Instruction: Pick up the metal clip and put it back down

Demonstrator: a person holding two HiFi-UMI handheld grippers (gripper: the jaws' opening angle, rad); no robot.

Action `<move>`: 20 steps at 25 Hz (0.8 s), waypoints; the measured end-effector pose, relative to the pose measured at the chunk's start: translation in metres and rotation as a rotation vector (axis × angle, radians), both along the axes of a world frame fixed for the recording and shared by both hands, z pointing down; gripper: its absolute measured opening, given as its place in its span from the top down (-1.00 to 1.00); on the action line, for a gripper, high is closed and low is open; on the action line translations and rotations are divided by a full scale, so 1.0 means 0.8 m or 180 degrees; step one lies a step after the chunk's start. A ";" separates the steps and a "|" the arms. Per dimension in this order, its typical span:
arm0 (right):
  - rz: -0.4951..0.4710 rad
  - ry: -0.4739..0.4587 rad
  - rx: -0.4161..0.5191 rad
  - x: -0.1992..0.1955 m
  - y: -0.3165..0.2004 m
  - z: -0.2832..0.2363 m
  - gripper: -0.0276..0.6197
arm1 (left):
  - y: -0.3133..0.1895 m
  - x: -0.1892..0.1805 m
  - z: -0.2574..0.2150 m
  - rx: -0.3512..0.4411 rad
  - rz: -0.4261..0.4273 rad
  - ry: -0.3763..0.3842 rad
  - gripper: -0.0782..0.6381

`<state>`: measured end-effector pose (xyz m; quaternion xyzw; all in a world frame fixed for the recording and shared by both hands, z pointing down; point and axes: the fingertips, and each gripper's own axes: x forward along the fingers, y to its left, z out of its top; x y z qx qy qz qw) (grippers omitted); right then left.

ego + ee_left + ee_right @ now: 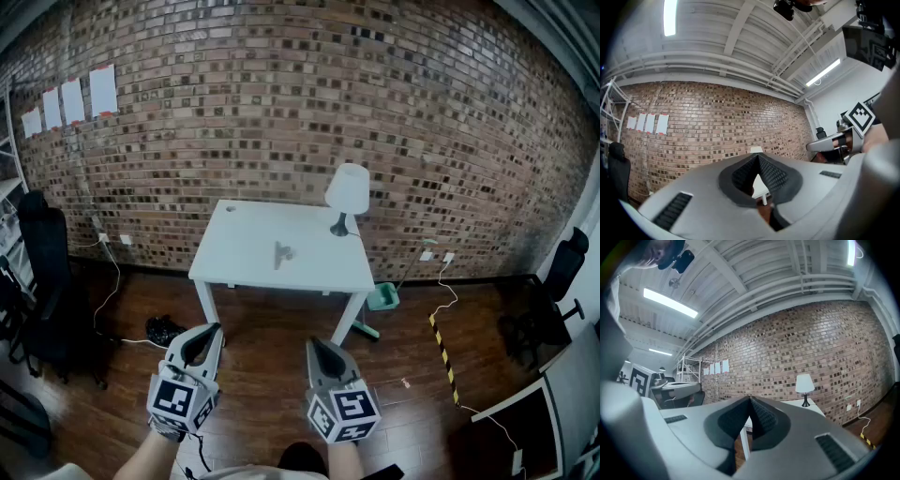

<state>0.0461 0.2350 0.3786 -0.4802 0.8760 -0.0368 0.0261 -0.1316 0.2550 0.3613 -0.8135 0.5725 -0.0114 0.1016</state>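
A small metal clip (283, 252) lies near the middle of a white table (244, 258) that stands against the brick wall, well ahead of me. Both grippers are held low over the wooden floor, short of the table. My left gripper (215, 328) points up toward the table with its jaws shut and nothing between them. My right gripper (310, 343) is beside it, also shut and empty. In the left gripper view the table (761, 187) shows just past the closed tips (757, 157). In the right gripper view the closed tips (750, 399) point at the table's edge (787, 403).
A white table lamp (347, 195) stands at the table's back right corner. A green bin (382, 297) sits on the floor by the right leg. Black office chairs stand at far left (42, 272) and far right (562, 267). Cables and yellow-black tape (442, 356) run across the floor.
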 end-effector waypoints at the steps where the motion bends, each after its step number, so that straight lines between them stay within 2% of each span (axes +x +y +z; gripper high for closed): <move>1: 0.0011 -0.0003 -0.0001 -0.002 -0.003 0.000 0.97 | -0.003 -0.002 -0.001 0.0004 0.0015 0.0005 0.72; 6: 0.0053 -0.0054 0.0008 -0.007 -0.026 -0.002 0.97 | -0.027 -0.012 0.001 -0.0015 0.0034 0.0022 0.72; 10: 0.0062 -0.0111 0.0023 -0.003 -0.069 0.004 0.97 | -0.067 -0.012 0.014 -0.0048 0.0011 0.0022 0.72; 15: 0.0083 0.0010 0.0102 0.003 -0.159 0.016 0.97 | -0.149 -0.008 0.031 -0.0041 -0.0023 -0.0030 0.72; 20: -0.0023 0.0018 0.0065 0.015 -0.268 0.018 0.97 | -0.256 0.008 0.027 -0.0072 -0.0101 0.0025 0.72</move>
